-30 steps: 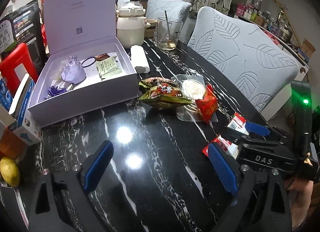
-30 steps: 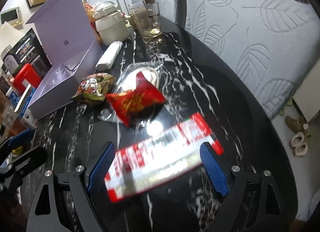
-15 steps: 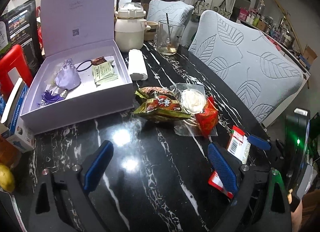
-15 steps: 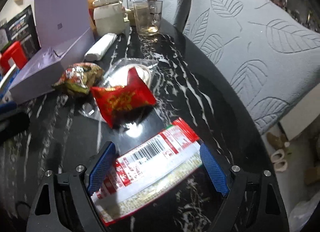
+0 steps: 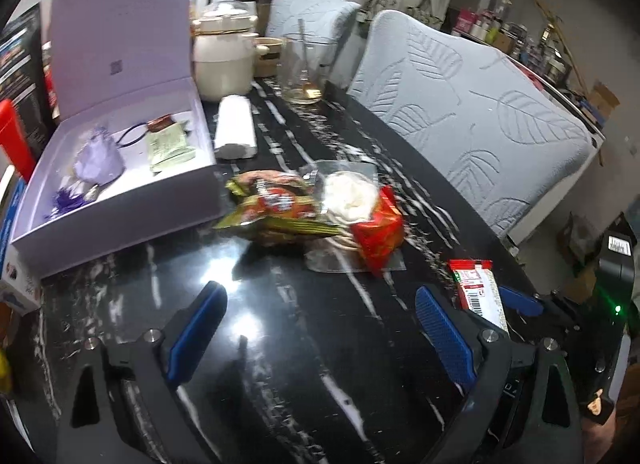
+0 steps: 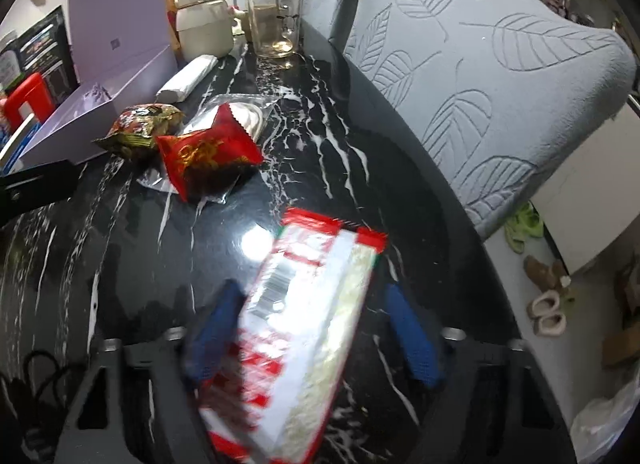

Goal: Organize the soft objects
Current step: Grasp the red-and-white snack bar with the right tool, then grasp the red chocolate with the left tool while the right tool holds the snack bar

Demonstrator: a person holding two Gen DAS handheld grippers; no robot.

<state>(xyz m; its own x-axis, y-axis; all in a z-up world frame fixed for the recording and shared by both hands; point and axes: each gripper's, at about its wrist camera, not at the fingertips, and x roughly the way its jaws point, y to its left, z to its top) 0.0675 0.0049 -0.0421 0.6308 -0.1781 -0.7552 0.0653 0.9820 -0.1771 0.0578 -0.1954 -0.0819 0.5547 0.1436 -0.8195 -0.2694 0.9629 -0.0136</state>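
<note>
One red-white packet [image 6: 304, 328] between closing right hand-held gripper [image 6: 312, 336] jaws

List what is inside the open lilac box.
Inside the lilac box: a purple drawstring pouch, a purple tassel, a dark cord loop and a pale green sachet. The near wall hides the floor behind it.

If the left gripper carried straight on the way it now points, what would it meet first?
Most likely the bare black marble tabletop just beyond the open left gripper, nothing between its fingers; the snack packets lie farther on, though depth is uncertain.

Glass cup [image 5: 303, 69] beside cream pot [image 5: 224, 58]
</note>
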